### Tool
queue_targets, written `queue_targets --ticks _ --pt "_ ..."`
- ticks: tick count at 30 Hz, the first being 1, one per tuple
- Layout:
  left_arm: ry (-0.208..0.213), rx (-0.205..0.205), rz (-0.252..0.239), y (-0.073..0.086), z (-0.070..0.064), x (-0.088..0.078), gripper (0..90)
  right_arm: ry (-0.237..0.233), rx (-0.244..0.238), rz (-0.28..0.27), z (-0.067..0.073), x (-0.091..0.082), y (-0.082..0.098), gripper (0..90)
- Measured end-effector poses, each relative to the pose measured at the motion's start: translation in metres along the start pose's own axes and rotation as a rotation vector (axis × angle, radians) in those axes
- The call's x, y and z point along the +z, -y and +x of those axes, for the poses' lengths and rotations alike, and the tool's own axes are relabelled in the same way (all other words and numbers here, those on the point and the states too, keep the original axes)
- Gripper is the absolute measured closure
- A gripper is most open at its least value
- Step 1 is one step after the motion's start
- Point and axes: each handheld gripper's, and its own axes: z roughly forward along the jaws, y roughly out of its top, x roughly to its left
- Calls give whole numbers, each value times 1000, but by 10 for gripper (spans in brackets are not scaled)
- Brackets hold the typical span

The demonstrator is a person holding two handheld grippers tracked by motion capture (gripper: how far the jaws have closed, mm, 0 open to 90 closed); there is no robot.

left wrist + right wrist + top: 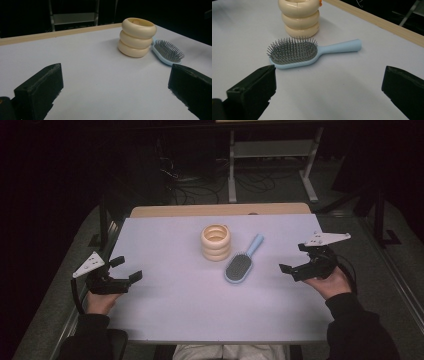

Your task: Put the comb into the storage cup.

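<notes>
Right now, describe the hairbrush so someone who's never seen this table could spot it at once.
On the pale table, look just past the middle, where a cream holder of three stacked rings stands. The hairbrush lies flat at that holder's right, bristles up, its handle pointing away toward the far edge. It is light blue with dark bristles, and it lies flat while the holder stands.

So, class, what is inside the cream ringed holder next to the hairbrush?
The cream ringed holder is open at the top; the high view shows only its pale inner wall. Its depths are hidden by the rim. The hairbrush lies outside it.
</notes>
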Motion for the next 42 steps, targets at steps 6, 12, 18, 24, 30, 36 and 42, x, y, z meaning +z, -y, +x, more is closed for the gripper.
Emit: queue_targets --ticks 6,12,18,24,30,36,42 --pt "6 -2 -1 0 0 1 0 -4 -12 0 -1 0 -12 0" --pt "8 -6 0 1 0 1 0 -5 -23 1 -3 1 -22 0" --pt "9 -7 0 1 0 1 0 -3 -28 8 -6 3 -32 0" --pt "11 -8 1 1 1 1 0 -4 -39 15 -7 6 -42 0" --pt "15 -9 4 1 1 1 0 -1 -55 23 -6 9 -51 0" --pt "20 -13 5 1 1 2 0 -6 -64 25 -9 15 -60 0" --pt "30 -17 9 1 1 2 0 -10 -56 5 -13 22 -65 0"
